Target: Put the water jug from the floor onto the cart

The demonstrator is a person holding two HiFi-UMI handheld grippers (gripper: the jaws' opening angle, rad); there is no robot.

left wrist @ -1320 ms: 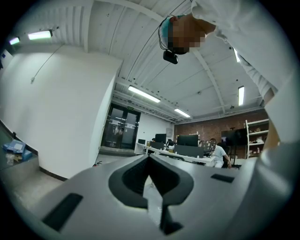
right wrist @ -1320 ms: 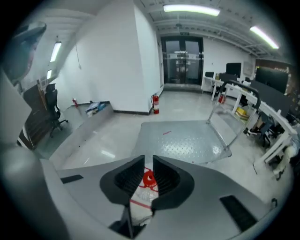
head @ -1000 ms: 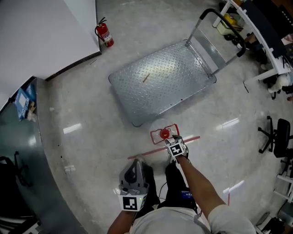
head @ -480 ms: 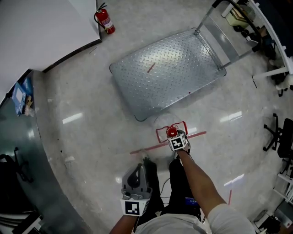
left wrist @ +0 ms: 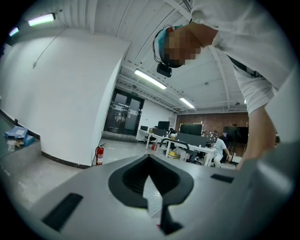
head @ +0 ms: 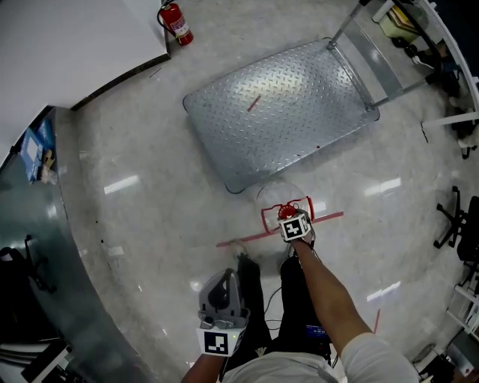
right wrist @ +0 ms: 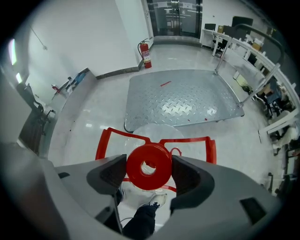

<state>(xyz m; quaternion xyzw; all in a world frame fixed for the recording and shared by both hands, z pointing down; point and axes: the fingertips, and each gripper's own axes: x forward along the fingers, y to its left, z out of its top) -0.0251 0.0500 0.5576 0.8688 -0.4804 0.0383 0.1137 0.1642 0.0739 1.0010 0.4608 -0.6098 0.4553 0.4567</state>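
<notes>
The water jug [head: 280, 199] stands upright on the floor directly beneath the right gripper [head: 294, 222], so its long axis runs straight on along the line those jaws point. Its red cap [right wrist: 149, 166] sits between the two jaws, which are opening and flank it closely on either side without clamping it. The red handle [right wrist: 112, 138] spreads out past both jaws, and the clear body shows below it. That is the relation the next move seems to turn on. The neck is already centred, so the jaws only need to go a little lower and close under the cap. No sideways shift looks necessary. The right hand is plainly the nearer one. The left gripper [left wrist: 150, 190] is held back beside the person's legs, well apart from the jug, with its jaws closed on nothing and aimed roughly level across the room. Beyond the jug, ahead of the right jaws, lies the cart [head: 284, 105]. Its nearest corner is just past the jug's body and its chequer-plate deck is bare, so there is room to set the jug down. Its upright handle stands at the far end, out of the way. A red tape line [head: 243, 239] crosses the floor under the jaws, and a fire extinguisher [head: 174, 21] stands by the wall well beyond the cart.
</notes>
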